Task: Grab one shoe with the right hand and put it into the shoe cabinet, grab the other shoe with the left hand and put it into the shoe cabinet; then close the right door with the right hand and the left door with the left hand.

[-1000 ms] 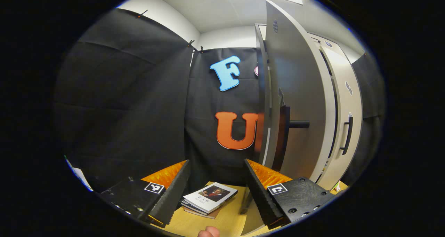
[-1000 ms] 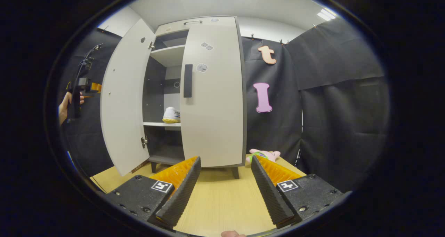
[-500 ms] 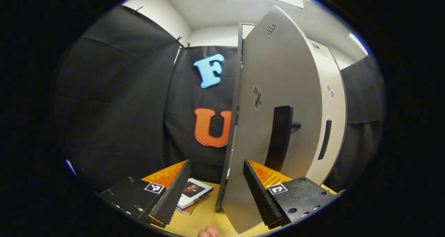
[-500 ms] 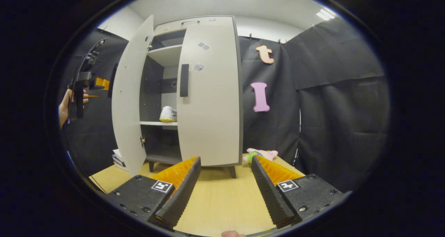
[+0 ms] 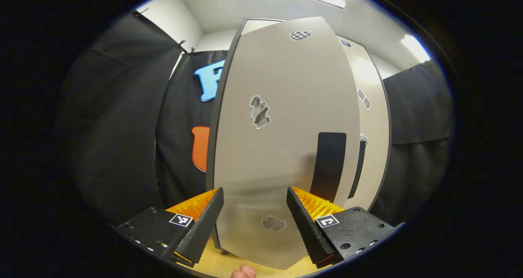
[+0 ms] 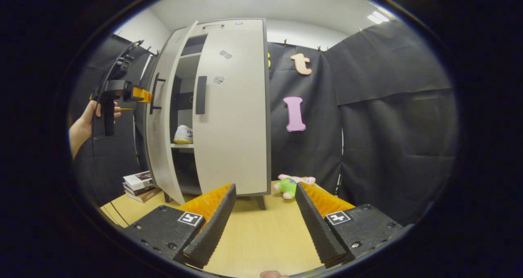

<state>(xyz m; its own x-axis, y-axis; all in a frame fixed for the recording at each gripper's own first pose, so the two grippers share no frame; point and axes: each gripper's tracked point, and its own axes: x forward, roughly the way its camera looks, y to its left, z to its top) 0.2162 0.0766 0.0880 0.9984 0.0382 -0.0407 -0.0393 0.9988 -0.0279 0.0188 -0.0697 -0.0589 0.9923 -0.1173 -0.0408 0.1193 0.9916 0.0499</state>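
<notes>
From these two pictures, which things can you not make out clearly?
- Second shoe: right gripper view shows one shoe; the right door hides the rest of the shelf.
- Whether the left gripper touches the left door: too small.
- Cabinet interior: left gripper view, left door covers it.

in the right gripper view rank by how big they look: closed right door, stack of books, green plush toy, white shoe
1. right door, by far the largest.
2. stack of books.
3. green plush toy, close to the books, so that order is unsure.
4. white shoe, smallest, partly hidden inside the cabinet and farther off.
</notes>
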